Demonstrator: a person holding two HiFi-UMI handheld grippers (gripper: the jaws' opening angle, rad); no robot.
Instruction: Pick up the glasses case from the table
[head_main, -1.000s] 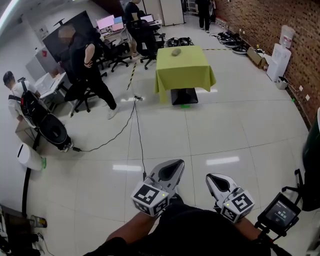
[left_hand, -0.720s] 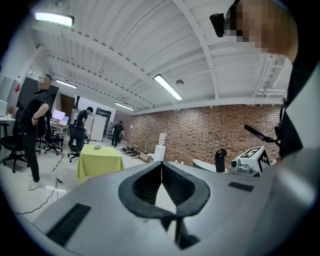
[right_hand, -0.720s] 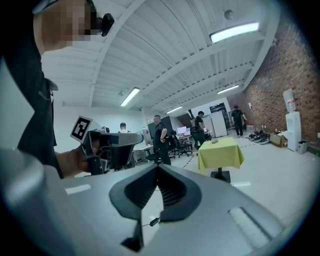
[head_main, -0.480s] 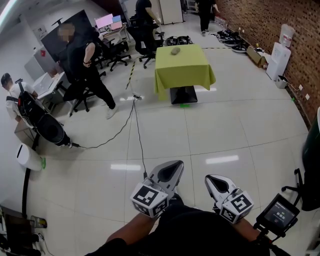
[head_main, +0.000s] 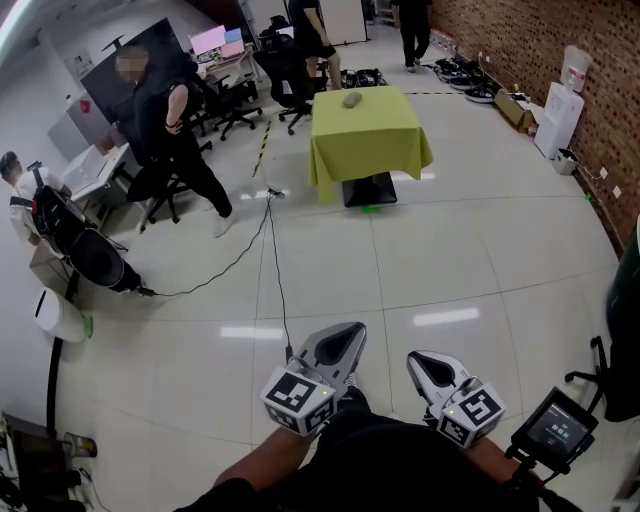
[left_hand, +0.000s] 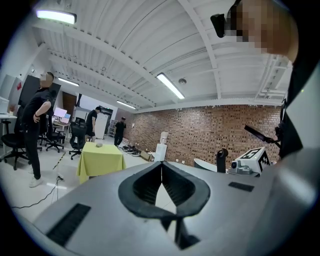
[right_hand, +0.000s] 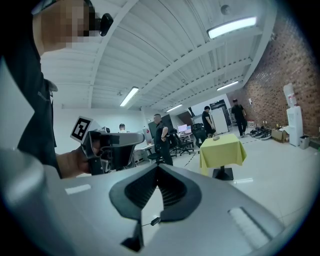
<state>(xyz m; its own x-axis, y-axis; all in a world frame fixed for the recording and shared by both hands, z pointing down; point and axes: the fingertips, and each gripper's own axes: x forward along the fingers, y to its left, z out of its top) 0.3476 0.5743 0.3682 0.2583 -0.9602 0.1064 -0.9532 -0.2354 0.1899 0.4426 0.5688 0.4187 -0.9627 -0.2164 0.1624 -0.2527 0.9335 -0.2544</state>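
The glasses case (head_main: 352, 100) is a small grey oval lying on a table draped in a yellow-green cloth (head_main: 370, 140), far across the floor. It also appears small on that table in the left gripper view (left_hand: 99, 145) and in the right gripper view (right_hand: 216, 138). My left gripper (head_main: 343, 338) and right gripper (head_main: 424, 362) are held close to my body, pointing toward the table, many steps away from it. Both are shut with nothing between the jaws: the left gripper's (left_hand: 161, 166) pads meet at the tip, as do the right gripper's (right_hand: 158, 168).
A black cable (head_main: 272, 255) runs over the white tiled floor between me and the table. A person in black (head_main: 165, 120) stands at left by office chairs, and another (head_main: 315, 40) behind the table. A brick wall and water dispenser (head_main: 560, 115) line the right. A screen device (head_main: 557, 426) is at my right.
The person behind the table has walked to the right. Both grippers have kept their place, still shut.
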